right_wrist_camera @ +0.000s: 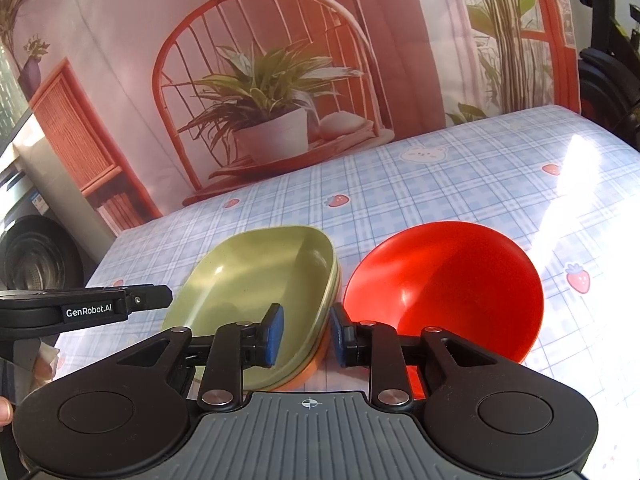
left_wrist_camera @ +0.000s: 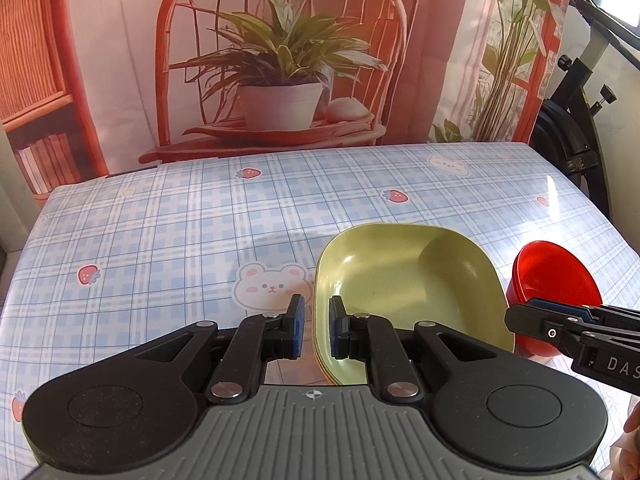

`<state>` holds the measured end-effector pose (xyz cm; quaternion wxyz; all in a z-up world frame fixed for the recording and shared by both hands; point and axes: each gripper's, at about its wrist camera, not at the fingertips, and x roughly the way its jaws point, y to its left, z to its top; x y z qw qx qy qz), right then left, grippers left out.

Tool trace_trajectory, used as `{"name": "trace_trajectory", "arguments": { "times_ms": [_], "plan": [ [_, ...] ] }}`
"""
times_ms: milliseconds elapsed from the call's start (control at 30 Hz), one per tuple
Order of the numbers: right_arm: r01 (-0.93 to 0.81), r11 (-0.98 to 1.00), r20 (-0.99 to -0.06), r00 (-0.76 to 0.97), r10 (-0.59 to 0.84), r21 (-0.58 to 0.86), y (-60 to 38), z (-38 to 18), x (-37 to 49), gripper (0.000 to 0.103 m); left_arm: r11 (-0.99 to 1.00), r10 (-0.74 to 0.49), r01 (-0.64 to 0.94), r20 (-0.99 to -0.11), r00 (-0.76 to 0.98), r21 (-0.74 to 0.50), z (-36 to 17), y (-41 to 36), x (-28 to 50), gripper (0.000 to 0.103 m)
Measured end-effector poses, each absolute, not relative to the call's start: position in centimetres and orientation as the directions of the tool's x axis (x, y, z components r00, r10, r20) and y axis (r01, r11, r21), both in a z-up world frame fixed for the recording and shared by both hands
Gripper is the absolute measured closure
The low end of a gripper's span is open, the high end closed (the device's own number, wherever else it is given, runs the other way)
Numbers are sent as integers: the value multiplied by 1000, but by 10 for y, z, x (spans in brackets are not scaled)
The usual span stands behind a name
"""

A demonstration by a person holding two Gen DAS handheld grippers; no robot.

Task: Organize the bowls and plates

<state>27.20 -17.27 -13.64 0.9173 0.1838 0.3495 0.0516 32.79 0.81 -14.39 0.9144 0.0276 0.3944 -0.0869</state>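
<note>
- left hand-held gripper (left_wrist_camera: 316, 326): jaws stand narrow, astride the near-left rim of the green dish (left_wrist_camera: 408, 292); pads look close to the rim but a sliver of gap shows on each side, so i read it as released, not biting.
- right hand-held gripper (right_wrist_camera: 306, 334): jaws part-way apart, the right rim of the green dish running up between them; pads not pressing on it, so released too. nothing carried by either.
- green dish sits on the table (left_wrist_camera: 160, 240), just ahead of the left hand-held gripper and ahead-left of the right one. rounded-square, shallow, glossy. it rests on at least one more dish: an orange rim (right_wrist_camera: 310, 372) peeks out beneath, with another thin edge in between, exact count unclear.
- red bowl (right_wrist_camera: 448, 284) is just ahead-right of the right hand-held gripper, beside the green stack, close to it or touching, cannot tell. it looks tipped, mouth toward the camera, possibly nested on a second red one; not sure.
- handling, my judgement: looks like melamine or plastic, so light, stiff, not very fragile. glossy glaze means slippery under the pads. thin upturned rim is the only place to take hold: pinch it, one pad inside, one outside.
- stack risk: pinching the green rim alone may lift just the top dish, or drag the ones below sideways on the slick tablecloth.
- red bowl: deeper wall, same rim pinch, likely to swing when lifted from one side.
</note>
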Motion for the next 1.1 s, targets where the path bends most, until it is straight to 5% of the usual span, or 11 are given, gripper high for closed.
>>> {"name": "trace_trajectory", "arguments": {
  "times_ms": [133,367,767,1100],
  "plan": [
    [-18,947,-556,806,203,320,-177,-120,259,41,986,-128,166,-690,713,-11,-128,3,317,62],
    [-89,944,-440,868,230,317,-202,-95,236,1,994,-87,110,-616,783,0,-108,-21,289,27],
    [4,902,-388,904,182,432,-256,-101,210,0,992,-122,79,-592,796,-97,-103,-60,261,25],
    [8,898,-350,922,163,439,-269,-103,205,0,998,1,34,-578,816,49,-114,-88,249,25]
  ]
}}
